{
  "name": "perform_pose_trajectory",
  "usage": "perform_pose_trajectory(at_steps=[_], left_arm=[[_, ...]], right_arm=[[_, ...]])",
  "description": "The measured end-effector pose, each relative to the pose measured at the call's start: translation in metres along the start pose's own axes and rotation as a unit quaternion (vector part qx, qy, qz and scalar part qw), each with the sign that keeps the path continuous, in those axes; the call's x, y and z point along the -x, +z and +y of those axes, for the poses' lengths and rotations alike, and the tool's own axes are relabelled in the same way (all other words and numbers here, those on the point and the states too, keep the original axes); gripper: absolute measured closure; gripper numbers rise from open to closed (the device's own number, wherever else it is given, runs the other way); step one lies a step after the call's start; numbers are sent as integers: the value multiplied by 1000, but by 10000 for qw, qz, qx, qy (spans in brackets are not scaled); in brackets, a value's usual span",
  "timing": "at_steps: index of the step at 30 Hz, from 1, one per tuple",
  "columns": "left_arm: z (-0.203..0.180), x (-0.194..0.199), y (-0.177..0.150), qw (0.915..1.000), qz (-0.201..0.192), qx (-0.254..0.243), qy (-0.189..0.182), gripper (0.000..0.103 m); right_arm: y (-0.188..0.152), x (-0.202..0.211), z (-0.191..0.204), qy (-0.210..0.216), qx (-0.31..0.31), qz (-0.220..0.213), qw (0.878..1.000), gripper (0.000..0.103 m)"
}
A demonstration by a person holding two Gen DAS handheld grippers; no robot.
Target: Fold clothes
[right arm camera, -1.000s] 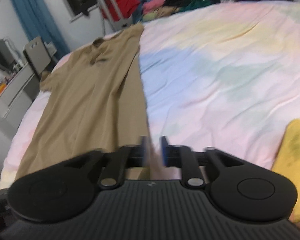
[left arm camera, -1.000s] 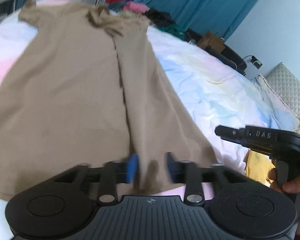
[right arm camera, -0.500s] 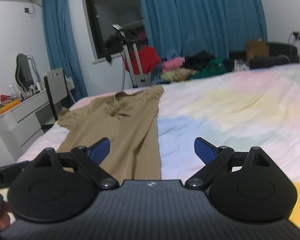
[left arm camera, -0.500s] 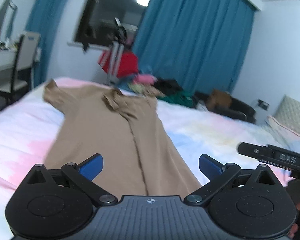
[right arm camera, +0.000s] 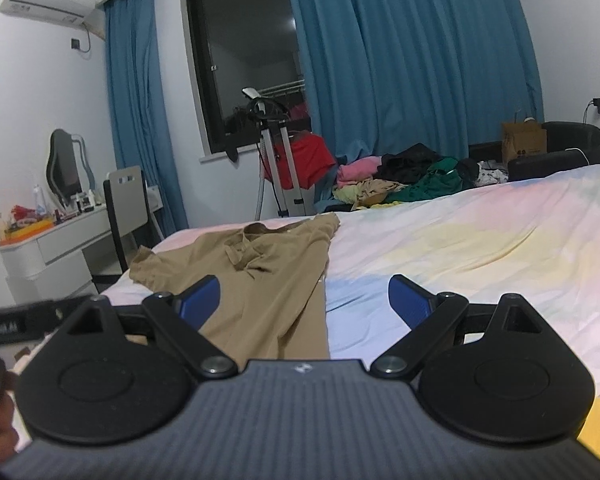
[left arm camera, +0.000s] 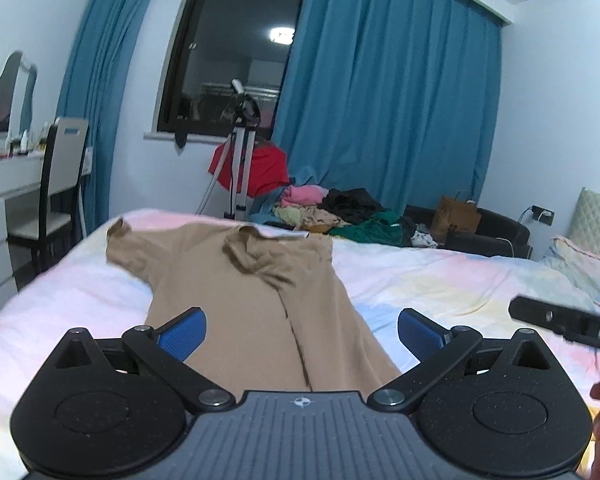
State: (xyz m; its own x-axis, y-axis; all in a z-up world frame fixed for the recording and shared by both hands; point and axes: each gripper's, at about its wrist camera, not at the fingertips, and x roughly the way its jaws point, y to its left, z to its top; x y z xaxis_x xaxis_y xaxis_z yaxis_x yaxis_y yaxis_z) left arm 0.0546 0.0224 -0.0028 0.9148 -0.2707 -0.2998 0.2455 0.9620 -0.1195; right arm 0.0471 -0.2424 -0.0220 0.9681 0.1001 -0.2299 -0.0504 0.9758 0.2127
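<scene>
With both tongs, left [left arm camera: 302, 334] and right [right arm camera: 304, 302], spread wide and empty, the tan shirt [left arm camera: 260, 300] lies lengthwise ahead, nearer the left.

Dim, bluish indoor light; a ceiling lamp's reflection [left arm camera: 282, 35] glares in the dark window [left arm camera: 236, 52]; fisheye edges bend, corners blackened.

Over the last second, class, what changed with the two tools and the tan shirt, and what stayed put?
Both tools let go: the left tool and right tool opened wide off the tan shirt's near hem and lifted, tilting up toward the window. The shirt stayed flat on the bed, one side folded over.
</scene>
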Motion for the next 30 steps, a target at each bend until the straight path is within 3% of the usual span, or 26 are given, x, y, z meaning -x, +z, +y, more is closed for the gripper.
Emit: perform_pose_trajectory(at_steps=[7, 15, 20, 26, 30], left_arm=[[-7, -39, 35, 9994, -19, -353, -28, 0], [16, -79, -8, 9992, 336, -176, -86, 0], [35, -85, -6, 9992, 391, 8, 63, 0], [73, -72, 15, 9986, 236, 183, 445, 0], [106, -61, 17, 9959, 258, 477, 729, 0]], right_arm=[[-3, -12, -4, -185, -88, 21, 9998, 10], [-13, -29, -4, -384, 10, 76, 9992, 10], [-17, -43, 0, -337, 25, 205, 9992, 10], [-2, -87, 21, 197, 166, 611, 9978, 11], [17, -155, 65, 862, 385, 955, 9909, 11]])
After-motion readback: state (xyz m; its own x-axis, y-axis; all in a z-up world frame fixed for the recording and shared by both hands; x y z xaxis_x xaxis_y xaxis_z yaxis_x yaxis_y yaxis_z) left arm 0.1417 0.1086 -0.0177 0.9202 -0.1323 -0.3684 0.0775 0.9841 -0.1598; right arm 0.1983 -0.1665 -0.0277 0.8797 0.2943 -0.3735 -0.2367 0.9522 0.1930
